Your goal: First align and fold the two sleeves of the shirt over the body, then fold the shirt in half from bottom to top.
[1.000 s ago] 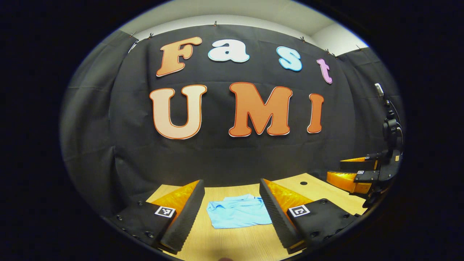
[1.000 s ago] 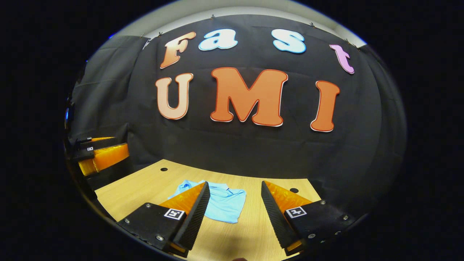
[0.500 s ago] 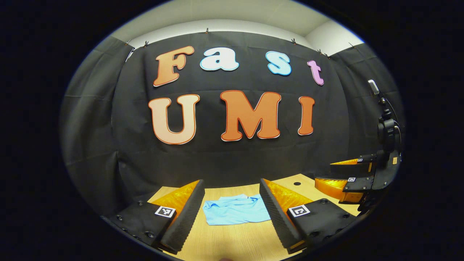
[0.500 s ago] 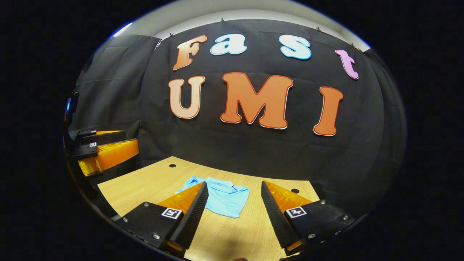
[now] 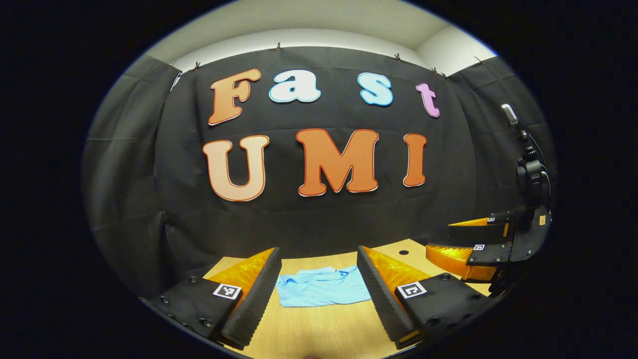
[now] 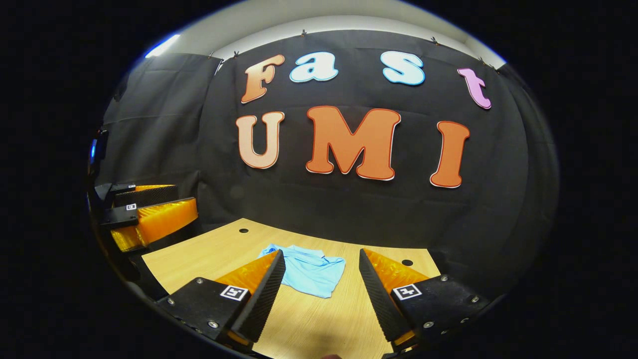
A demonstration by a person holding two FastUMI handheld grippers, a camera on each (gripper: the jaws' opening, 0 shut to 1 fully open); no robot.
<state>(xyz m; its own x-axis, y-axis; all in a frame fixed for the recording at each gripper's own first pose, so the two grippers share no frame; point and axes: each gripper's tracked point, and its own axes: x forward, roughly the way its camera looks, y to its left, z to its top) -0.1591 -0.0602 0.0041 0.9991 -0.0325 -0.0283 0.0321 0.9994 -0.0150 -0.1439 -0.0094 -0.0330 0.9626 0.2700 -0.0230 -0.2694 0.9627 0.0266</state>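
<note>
A light blue shirt (image 5: 321,290) lies folded into a small flat packet on the wooden table (image 5: 319,329), collar toward the back wall. In the left gripper view my left gripper (image 5: 319,294) hovers open above the table, the shirt showing between its fingers farther off. The right gripper (image 5: 461,244) hangs in the air at the right there. In the right gripper view the shirt (image 6: 311,271) lies ahead and slightly left, and my right gripper (image 6: 321,291) is open with nothing in it. The left gripper (image 6: 147,212) floats at the left edge of that view.
The table (image 6: 209,252) has small round holes near its back corners (image 6: 243,231) (image 6: 407,262) and ends against the black cloth wall. A camera mount on a stand (image 5: 531,174) rises at the right in the left gripper view.
Both grippers have pulled back and up from the shirt, which now looks smaller and farther off. Both stay open; the shirt has not moved.
</note>
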